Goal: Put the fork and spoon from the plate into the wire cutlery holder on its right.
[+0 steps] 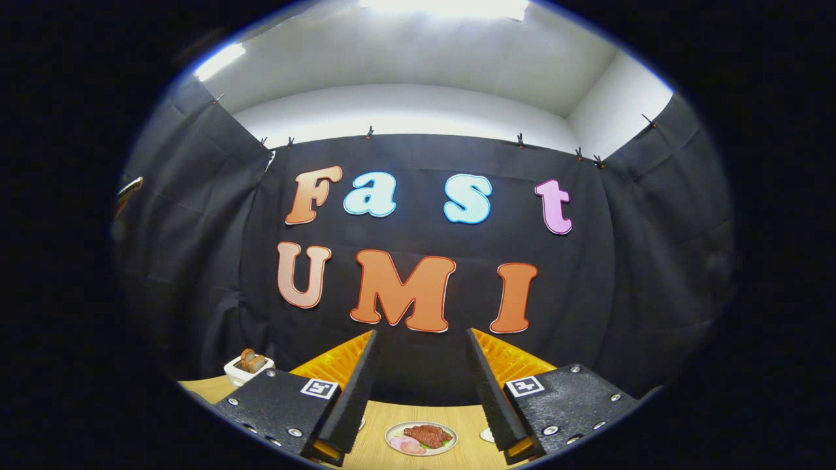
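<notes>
Two fingers of our tool [421,378] stood apart, gripping nothing. Between them, lower down, we saw a plate [420,437] of food on the wooden counter [379,444].

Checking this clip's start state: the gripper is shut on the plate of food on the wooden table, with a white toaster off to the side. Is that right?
Not quite. In the gripper view the gripper is open and holds nothing; the plate of food lies on the wooden table between the fingers, below them. The white toaster does stand off to the side.
</notes>
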`<state>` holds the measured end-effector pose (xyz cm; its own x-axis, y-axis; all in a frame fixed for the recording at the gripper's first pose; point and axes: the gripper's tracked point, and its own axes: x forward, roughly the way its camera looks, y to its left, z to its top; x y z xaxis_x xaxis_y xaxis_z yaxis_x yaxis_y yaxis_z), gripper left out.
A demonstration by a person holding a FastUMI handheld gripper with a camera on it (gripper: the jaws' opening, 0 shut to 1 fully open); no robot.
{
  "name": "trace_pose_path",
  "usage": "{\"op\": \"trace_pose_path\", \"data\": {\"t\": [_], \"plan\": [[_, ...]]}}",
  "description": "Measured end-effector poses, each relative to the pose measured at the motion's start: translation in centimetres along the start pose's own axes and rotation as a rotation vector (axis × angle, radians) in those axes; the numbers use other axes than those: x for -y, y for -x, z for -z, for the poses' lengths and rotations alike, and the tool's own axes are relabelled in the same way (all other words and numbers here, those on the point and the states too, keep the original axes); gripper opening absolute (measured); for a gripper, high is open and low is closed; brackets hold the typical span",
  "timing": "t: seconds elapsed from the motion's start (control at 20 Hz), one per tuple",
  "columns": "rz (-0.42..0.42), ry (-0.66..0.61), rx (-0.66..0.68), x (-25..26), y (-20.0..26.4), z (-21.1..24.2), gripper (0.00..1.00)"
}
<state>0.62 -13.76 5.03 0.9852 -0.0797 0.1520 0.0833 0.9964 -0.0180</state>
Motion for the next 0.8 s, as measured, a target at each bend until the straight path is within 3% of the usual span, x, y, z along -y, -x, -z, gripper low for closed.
{"op": "trace_pose_path", "data": {"t": [0.8], "plan": [[-0.022, -0.027, -0.042, -0.7, 0.2, 1.5, 0.90]]}}
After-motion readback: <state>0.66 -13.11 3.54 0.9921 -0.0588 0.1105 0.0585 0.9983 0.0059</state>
